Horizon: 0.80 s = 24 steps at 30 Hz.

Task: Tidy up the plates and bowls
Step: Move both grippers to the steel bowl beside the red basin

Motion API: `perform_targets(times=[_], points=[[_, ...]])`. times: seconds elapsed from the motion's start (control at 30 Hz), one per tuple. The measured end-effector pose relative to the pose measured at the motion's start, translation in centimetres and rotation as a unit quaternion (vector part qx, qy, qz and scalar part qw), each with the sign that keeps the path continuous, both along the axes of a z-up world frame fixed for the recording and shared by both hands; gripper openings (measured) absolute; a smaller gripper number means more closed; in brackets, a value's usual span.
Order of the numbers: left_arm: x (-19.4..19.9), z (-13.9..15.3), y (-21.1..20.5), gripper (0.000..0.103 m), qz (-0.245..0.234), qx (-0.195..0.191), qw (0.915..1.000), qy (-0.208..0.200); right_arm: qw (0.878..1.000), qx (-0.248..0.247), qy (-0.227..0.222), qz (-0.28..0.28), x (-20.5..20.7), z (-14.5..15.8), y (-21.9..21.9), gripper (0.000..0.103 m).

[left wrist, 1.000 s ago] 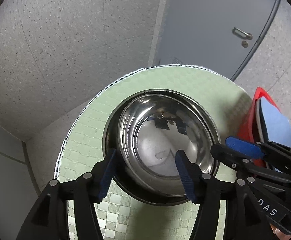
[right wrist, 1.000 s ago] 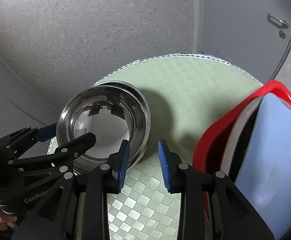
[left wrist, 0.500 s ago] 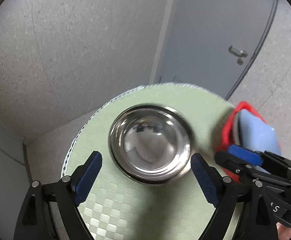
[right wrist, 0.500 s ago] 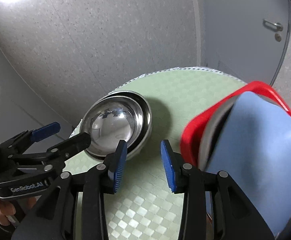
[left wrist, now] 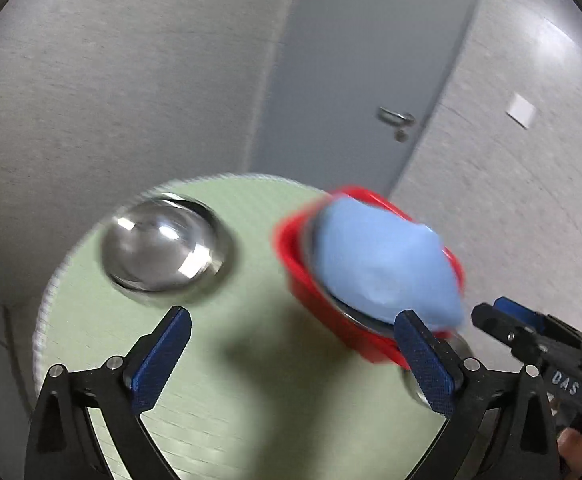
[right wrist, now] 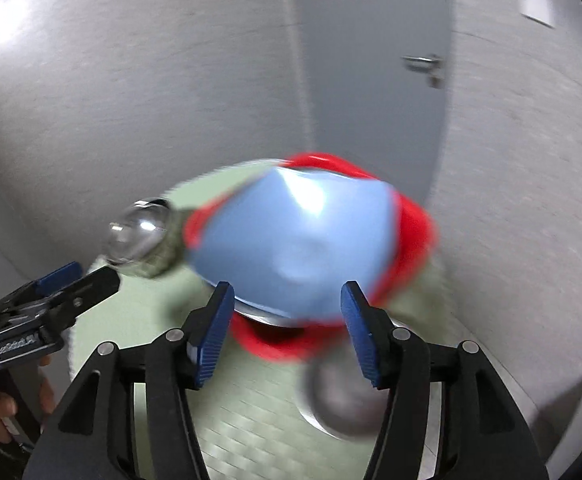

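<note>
A steel bowl (left wrist: pixel 163 246) sits on the round green mat (left wrist: pixel 251 380) at the far left; it also shows in the right wrist view (right wrist: pixel 141 236). A red tray (left wrist: pixel 303 268) holds a tilted blue plate (left wrist: pixel 379 264) with a steel dish under it. My left gripper (left wrist: pixel 295 356) is open and empty, raised above the mat's middle. My right gripper (right wrist: pixel 287 328) is open and empty, just in front of the blue plate (right wrist: pixel 295 240) in the red tray (right wrist: pixel 415 232). Both views are blurred.
Another steel bowl (right wrist: pixel 343 396) lies on the mat near the right fingers. A grey door (left wrist: pixel 363 72) and speckled walls stand behind. The mat's edge (left wrist: pixel 47 300) drops off at the left.
Both grippers have pulled back and up from the steel bowl and swung right toward the red tray. The left gripper let go of the bowl and opened wide; the right jaws opened wider.
</note>
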<state>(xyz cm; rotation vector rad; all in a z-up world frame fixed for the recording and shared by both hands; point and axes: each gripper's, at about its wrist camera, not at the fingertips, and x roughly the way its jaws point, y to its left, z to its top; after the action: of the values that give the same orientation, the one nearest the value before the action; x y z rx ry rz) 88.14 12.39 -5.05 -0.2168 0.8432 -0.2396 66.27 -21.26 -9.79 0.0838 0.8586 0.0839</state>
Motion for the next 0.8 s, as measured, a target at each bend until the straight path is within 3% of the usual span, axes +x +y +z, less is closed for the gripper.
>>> perform_targets(times=[0.1,0.27,0.53,0.6,0.67,0.8], points=[[-0.6,-1.6,-2.9,0.1,-0.032,-0.019,0.9991,0.02,0.999,0.006,0.015,-0.041,-1.7,-1.0,-3.6,0.058],[-0.8,-3.8,-7.7,0.1,-0.073,-0.001,0.9964,0.043,0.995,0.032,0.052,-0.081,-2.5,-3.9,-7.6,0.058],[1.6,-8.4,-11.4,0.096,-0.073,0.038,0.9931,0.084,0.99,0.051,0.115,-0.063,-0.8,-9.5,-9.6,0.058],[1.9,-9.2,-12.4,0.086,-0.079,0.045,0.9915,0.093,0.989,0.063,0.124,-0.052,-0.9,-10.3,-9.7,0.058],[2.2,-9.9,-13.8,0.069,-0.09,0.049,0.9894,0.103,0.988,0.072,0.132,-0.044,-0.9,-10.8,-9.8,0.052],[3.9,-11.6,-14.4,0.037,-0.119,0.033,0.9828,0.137,0.984,0.094,0.148,-0.026,-0.8,-11.7,-9.6,0.024]])
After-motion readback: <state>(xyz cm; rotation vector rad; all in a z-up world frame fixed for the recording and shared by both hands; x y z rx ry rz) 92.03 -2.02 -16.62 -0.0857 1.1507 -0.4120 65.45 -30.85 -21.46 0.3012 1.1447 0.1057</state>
